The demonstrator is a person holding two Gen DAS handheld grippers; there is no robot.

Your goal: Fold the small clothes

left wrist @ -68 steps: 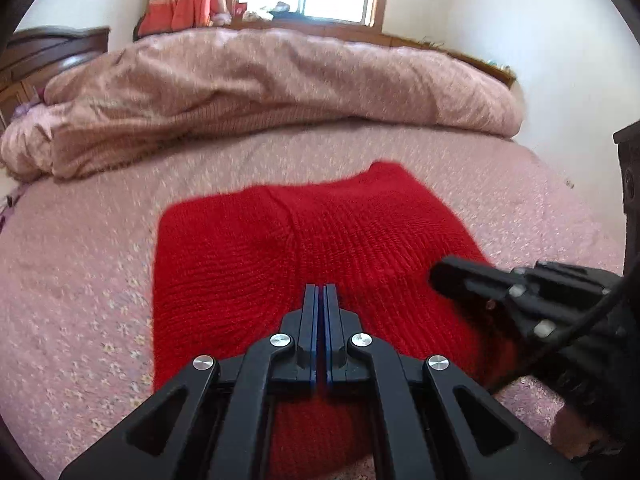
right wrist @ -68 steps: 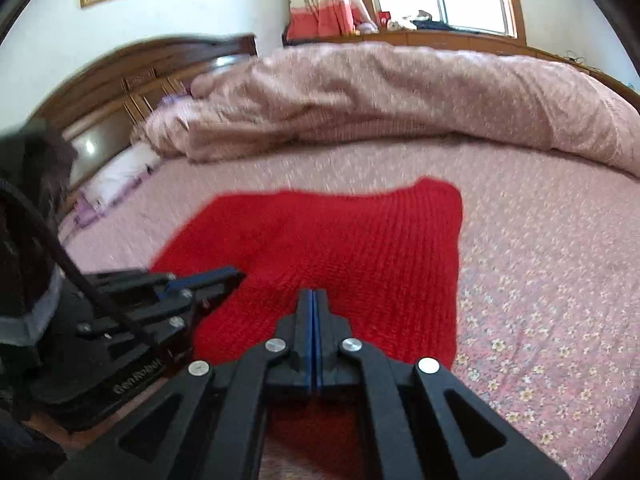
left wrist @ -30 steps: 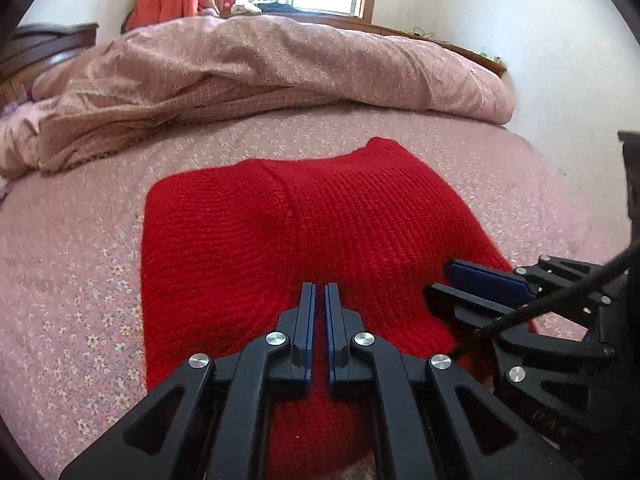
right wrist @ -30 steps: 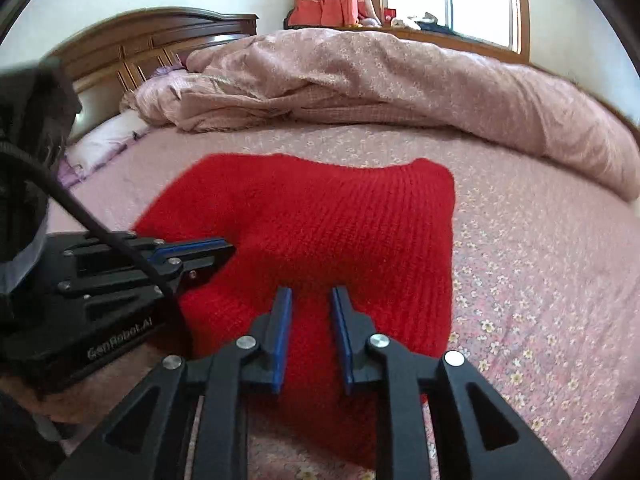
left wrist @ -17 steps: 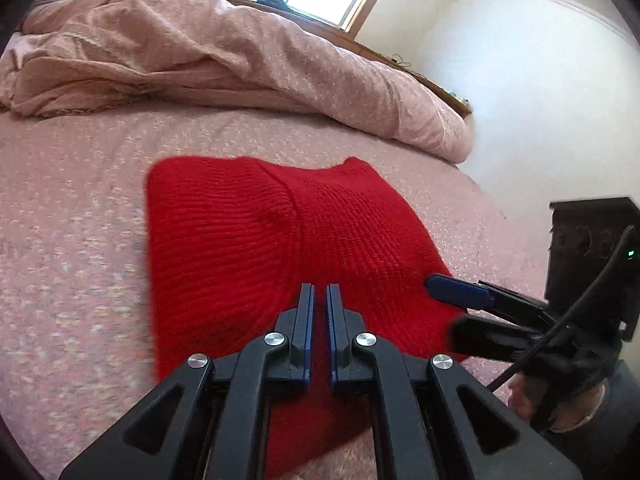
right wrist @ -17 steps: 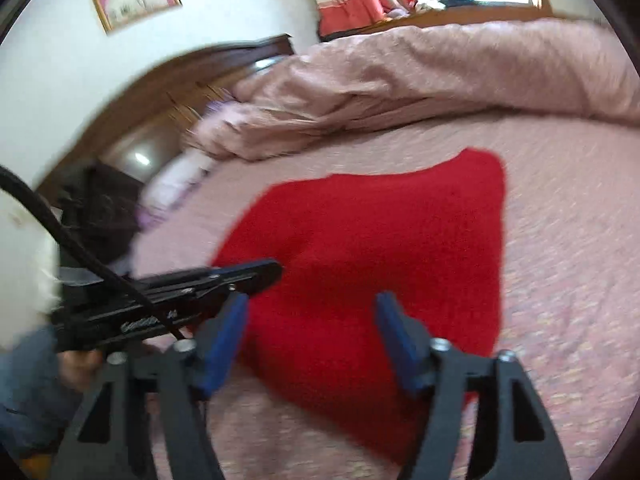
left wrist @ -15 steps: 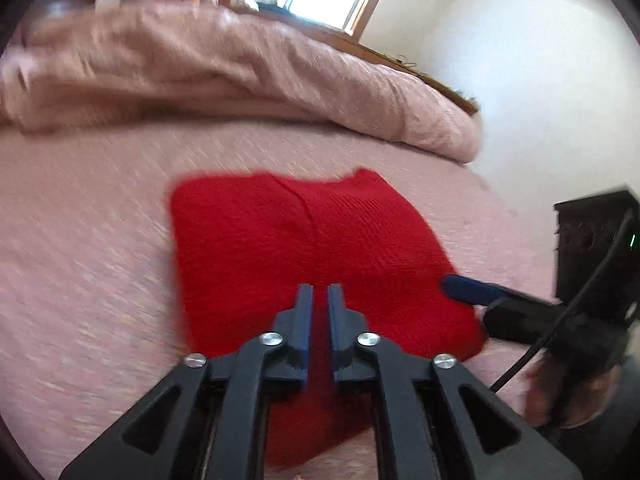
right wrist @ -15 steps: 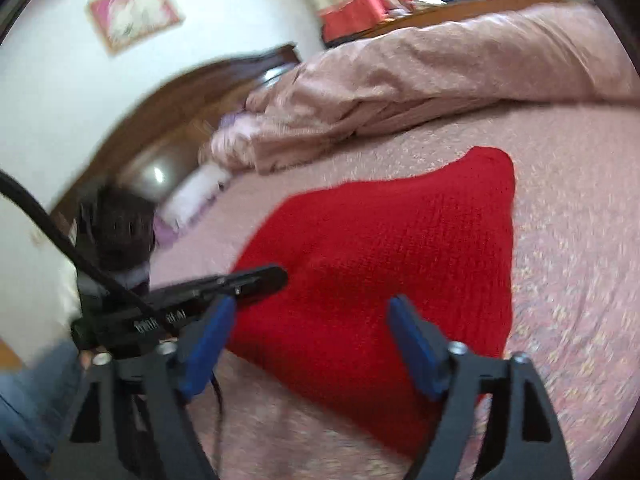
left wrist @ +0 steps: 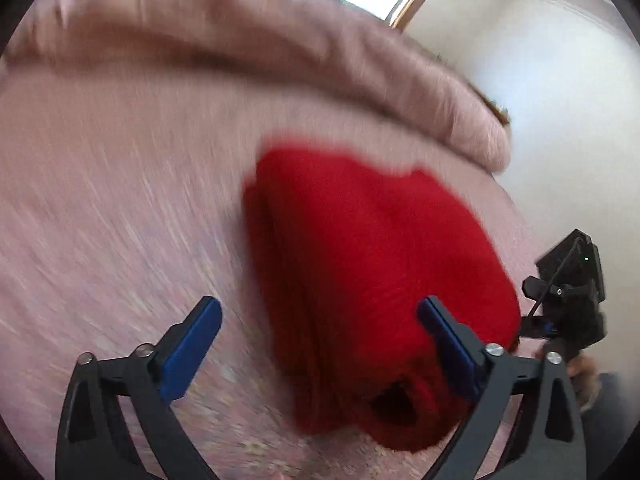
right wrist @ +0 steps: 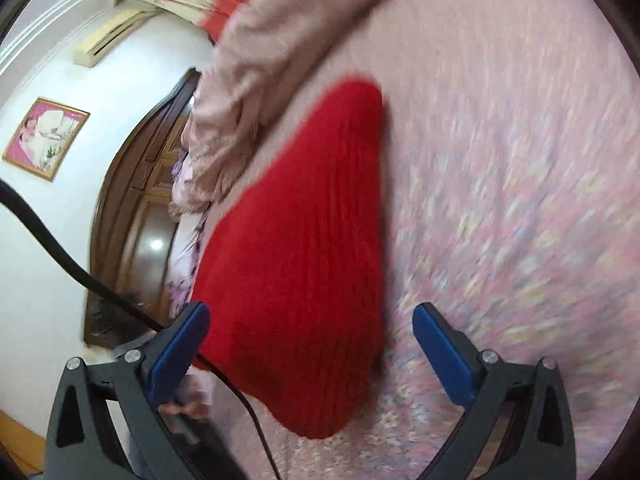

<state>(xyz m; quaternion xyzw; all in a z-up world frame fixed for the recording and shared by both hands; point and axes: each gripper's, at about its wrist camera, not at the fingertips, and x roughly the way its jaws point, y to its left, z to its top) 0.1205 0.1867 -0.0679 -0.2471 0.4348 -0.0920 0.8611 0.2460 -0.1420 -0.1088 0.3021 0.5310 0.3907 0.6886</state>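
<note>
- Red knit garment (left wrist: 360,264), folded into a compact block, lies flat on the pink floral bed (left wrist: 112,208); both views are motion-blurred.
- Long axis in the left wrist view runs from the near rolled end at lower right up toward the heaped pink quilt (left wrist: 248,52); the far end is squarer, the near end shows a dark tubular opening.
- In the right wrist view the garment (right wrist: 304,248) tapers to a point at top, toward the quilt (right wrist: 272,48), with knit ribs running along its length.
- Left gripper (left wrist: 320,344): fingers (left wrist: 192,348) spreading apart, released; the garment's near end sits between them, pads not pressing.
- Right gripper (right wrist: 312,348): fingers (right wrist: 440,356) also spreading wide, gripping nothing; the garment's near edge lies between them.
- Right gripper shows at the left view's far right (left wrist: 568,300), just beside the garment.
- No containers in view.
- Wooden headboard (right wrist: 132,200) and framed picture (right wrist: 44,138) stand behind the bed.
</note>
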